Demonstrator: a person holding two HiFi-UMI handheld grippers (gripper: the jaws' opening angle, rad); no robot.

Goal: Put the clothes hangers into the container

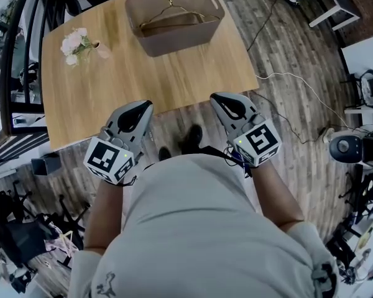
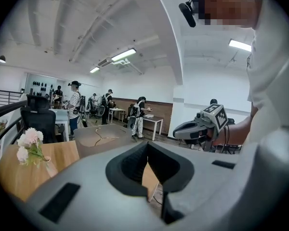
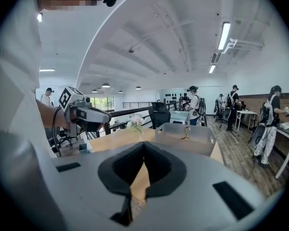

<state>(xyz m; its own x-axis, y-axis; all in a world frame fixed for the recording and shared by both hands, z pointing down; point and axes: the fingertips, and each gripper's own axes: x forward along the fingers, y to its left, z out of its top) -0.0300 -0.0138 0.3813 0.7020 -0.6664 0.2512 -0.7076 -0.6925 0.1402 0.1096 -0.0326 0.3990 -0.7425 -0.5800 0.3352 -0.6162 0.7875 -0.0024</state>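
Note:
A brown container [image 1: 174, 18] stands at the far middle of the wooden table [image 1: 143, 73], and a wooden clothes hanger [image 1: 168, 17] with a metal hook lies inside it. The container [image 3: 188, 134] and the hanger's hook [image 3: 185, 129] also show ahead in the right gripper view. Both grippers hang close to my body, off the table's near edge and far from the container. My left gripper [image 1: 143, 106] is shut with nothing in it. My right gripper [image 1: 219, 98] is shut too and holds nothing. Their tips [image 2: 147, 146] [image 3: 143, 146] meet in each gripper view.
A small vase of pale pink flowers [image 1: 78, 45] stands at the table's far left. A white cable [image 1: 298, 82] runs over the wood floor to the right. A black railing [image 1: 15, 54] borders the left side. Several people [image 2: 74, 105] and desks stand in the background.

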